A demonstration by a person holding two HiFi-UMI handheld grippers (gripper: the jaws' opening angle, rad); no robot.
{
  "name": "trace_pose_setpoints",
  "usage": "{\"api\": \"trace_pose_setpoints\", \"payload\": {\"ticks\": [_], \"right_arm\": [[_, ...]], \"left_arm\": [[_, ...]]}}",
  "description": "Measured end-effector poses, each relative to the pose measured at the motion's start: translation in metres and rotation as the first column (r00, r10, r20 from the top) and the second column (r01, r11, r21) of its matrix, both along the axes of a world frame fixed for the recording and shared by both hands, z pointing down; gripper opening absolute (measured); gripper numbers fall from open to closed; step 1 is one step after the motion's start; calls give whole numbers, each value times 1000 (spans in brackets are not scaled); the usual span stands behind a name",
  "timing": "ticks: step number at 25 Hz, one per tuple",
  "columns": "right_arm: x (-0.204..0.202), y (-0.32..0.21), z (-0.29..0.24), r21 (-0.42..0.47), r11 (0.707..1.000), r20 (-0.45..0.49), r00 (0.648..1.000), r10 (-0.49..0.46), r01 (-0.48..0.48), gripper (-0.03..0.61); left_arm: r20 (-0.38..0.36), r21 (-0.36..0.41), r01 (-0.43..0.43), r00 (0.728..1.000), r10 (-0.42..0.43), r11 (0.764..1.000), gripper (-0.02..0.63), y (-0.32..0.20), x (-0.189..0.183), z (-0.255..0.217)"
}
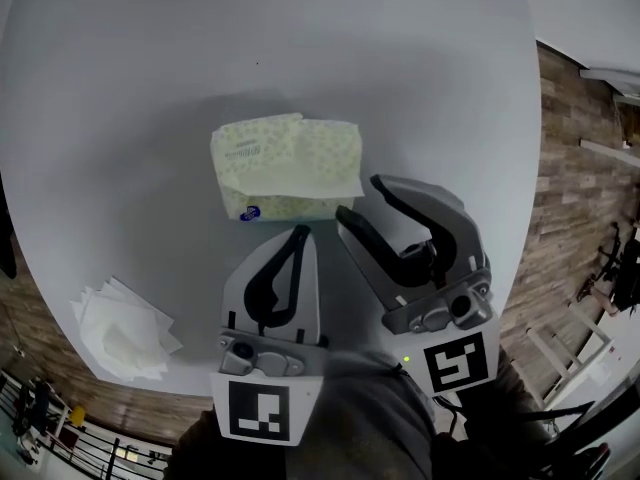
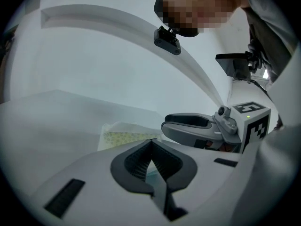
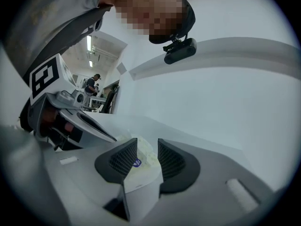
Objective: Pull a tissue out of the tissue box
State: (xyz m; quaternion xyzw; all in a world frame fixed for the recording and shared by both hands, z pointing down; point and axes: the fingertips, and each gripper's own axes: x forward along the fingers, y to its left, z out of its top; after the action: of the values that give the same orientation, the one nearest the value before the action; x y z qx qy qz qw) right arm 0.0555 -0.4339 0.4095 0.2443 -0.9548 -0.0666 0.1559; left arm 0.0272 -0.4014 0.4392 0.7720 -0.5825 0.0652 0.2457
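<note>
Nearest, the left claw point(image 1: 299, 234) is pinched together and empty, at 6 o'clock of the pack point(image 1: 285, 158). The right claw point(image 1: 362, 199) gapes with nothing clamped, at 4 o'clock, facing the tissue point(image 1: 305, 183) that laps over the pack's near side. This looks like the approach: next, get the jaws around that flap, then close. A pile point(image 1: 120, 330) lies at 8 o'clock on the bench point(image 1: 450, 88). The pack's print is too faint to read, and so is its blue logo point(image 1: 250, 211).

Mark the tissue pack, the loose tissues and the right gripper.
tissue pack point(image 1: 280, 153), head view, middle of its patterned top.
loose tissues point(image 1: 120, 330), head view, centre of the pile.
right gripper point(image 1: 360, 200), head view, midway between its open fingertips.
</note>
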Motion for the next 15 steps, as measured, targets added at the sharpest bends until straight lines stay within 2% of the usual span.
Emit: {"api": "trace_pose_setpoints", "payload": {"ticks": [5, 8, 10, 15], "right_arm": [[-10, 3, 19, -16, 999, -48, 998, -40, 39, 120], [-9, 1, 28, -17, 1000, -99, 995, -24, 22, 23], [-7, 1, 30, -22, 1000, -111, 994, -22, 19, 5], [-10, 7, 8, -55, 997, -21, 999, -49, 48, 3]], "left_arm": [[-26, 4, 1, 1000, -1, 1000, 2, -6, 1, 10], [-32, 2, 0, 999, 0, 1000, 2, -9, 2, 17], [-39, -5, 4, 999, -5, 1000, 2, -10, 2, 21], [-19, -31, -28, 999, 28, 999, 2, -13, 7, 32]]}}
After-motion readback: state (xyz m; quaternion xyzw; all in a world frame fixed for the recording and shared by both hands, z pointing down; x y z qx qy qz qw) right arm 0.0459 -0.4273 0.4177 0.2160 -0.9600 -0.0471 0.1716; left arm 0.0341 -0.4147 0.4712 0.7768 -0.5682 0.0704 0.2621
